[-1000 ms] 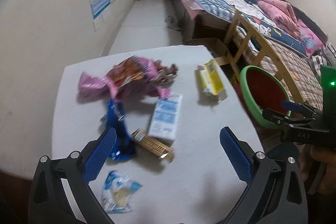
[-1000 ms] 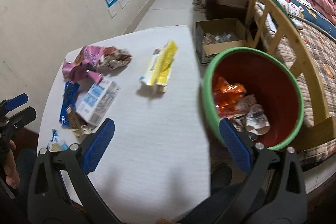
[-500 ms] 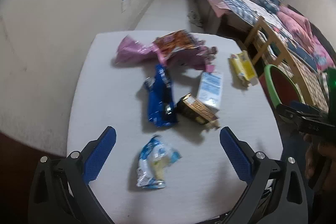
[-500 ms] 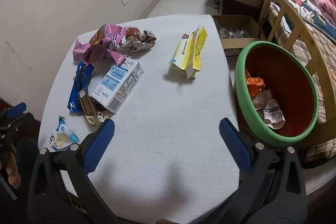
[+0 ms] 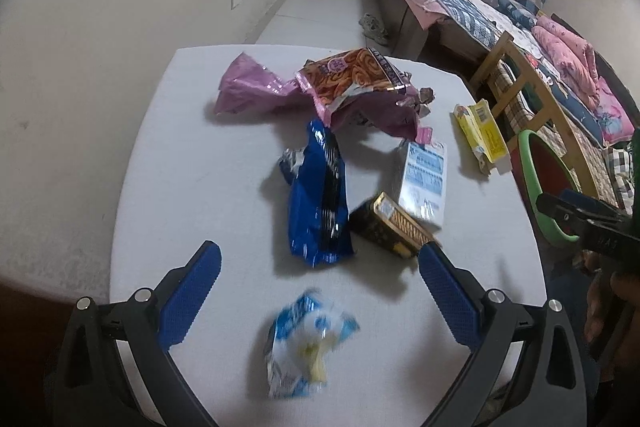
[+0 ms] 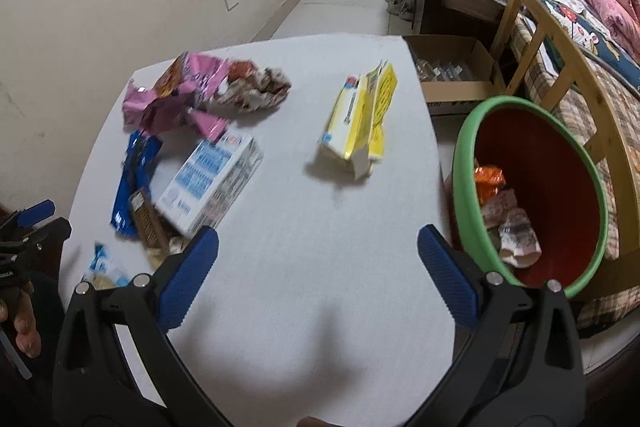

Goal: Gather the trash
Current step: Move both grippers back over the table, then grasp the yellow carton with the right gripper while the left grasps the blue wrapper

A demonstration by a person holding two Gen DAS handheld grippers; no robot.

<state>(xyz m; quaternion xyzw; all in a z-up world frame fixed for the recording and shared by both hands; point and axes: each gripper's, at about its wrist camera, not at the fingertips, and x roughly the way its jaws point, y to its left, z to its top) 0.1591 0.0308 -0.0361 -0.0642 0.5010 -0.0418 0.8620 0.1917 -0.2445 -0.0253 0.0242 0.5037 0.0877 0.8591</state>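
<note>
Trash lies scattered on a white table (image 5: 200, 187). A small blue-and-white wrapper (image 5: 304, 343) lies between the fingers of my open left gripper (image 5: 320, 291). Beyond it are a dark blue wrapper (image 5: 320, 199), a brown box (image 5: 388, 227), a white-and-blue carton (image 5: 424, 179), pink snack bags (image 5: 320, 87) and a yellow carton (image 5: 480, 135). My right gripper (image 6: 318, 275) hangs open over bare table, holding nothing, with the yellow carton (image 6: 360, 123) ahead. A green-rimmed red bin (image 6: 532, 195) with some trash stands to its right, off the table edge.
A cardboard box (image 6: 452, 75) sits on the floor behind the table's far right corner. A wooden chair frame (image 6: 568, 67) and a bed (image 5: 480, 15) fill the right side. A wall (image 5: 100, 27) runs along the left.
My left gripper has pulled back and swung left, so the small blue-and-white wrapper now lies between its fingers. My right gripper has shifted left, away from the bin, over the table.
</note>
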